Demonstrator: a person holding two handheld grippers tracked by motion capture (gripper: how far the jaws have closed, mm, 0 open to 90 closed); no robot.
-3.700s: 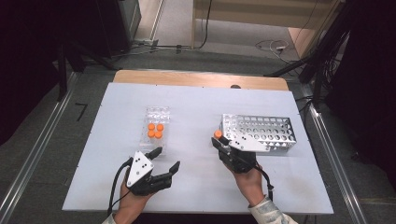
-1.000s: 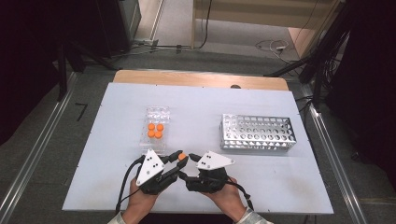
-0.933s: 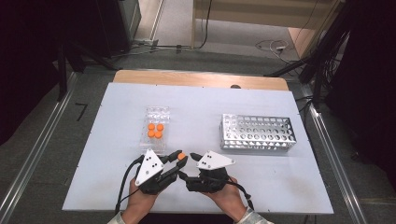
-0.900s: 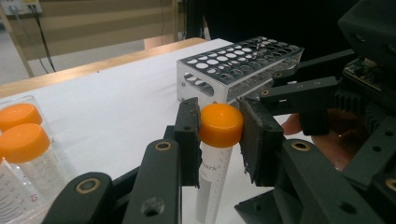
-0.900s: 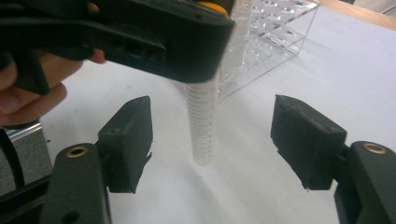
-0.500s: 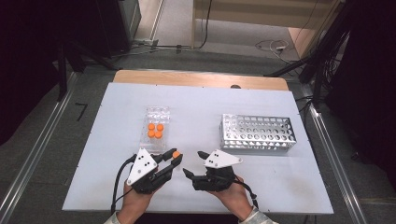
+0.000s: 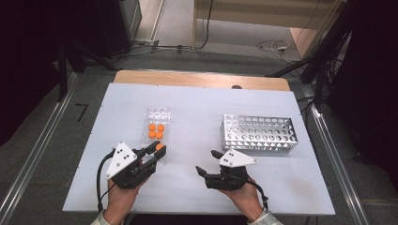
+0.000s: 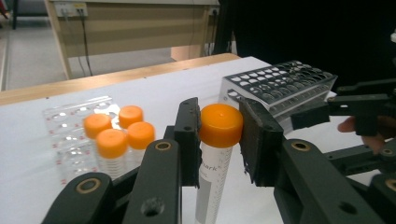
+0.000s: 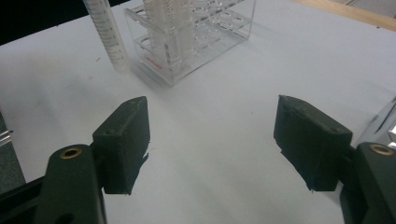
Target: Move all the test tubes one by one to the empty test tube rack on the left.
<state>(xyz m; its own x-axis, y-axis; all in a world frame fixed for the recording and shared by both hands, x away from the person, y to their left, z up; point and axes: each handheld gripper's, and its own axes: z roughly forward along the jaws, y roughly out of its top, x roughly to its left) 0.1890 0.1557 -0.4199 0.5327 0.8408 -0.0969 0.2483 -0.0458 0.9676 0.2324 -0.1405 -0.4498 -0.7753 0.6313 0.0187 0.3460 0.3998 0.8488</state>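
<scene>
My left gripper (image 7: 157,151) is shut on an orange-capped tube (image 7: 159,146), just in front of the clear rack (image 7: 158,114). In the left gripper view the pads clamp the tube (image 8: 212,172) at its cap, and it hangs upright over the table. The clear rack (image 8: 60,116) holds several orange-capped tubes (image 8: 112,142). My right gripper (image 7: 206,162) is near the table's front, open; its jaws have just been opening and nothing is between them. The right gripper view (image 9: 212,140) has white table between the pads, with the held tube (image 9: 108,35) and clear rack (image 9: 196,32) beyond.
A perforated metal rack (image 7: 259,132) stands at the right, behind my right gripper; it also sits at the right (image 8: 280,86) in the left gripper view. A wooden strip (image 7: 202,79) edges the table's far side. Cables lie on the floor beyond.
The two grippers, close together a second ago, have drawn apart. The left one went left toward the clear rack with the tube; the right one went right with wider jaws.
</scene>
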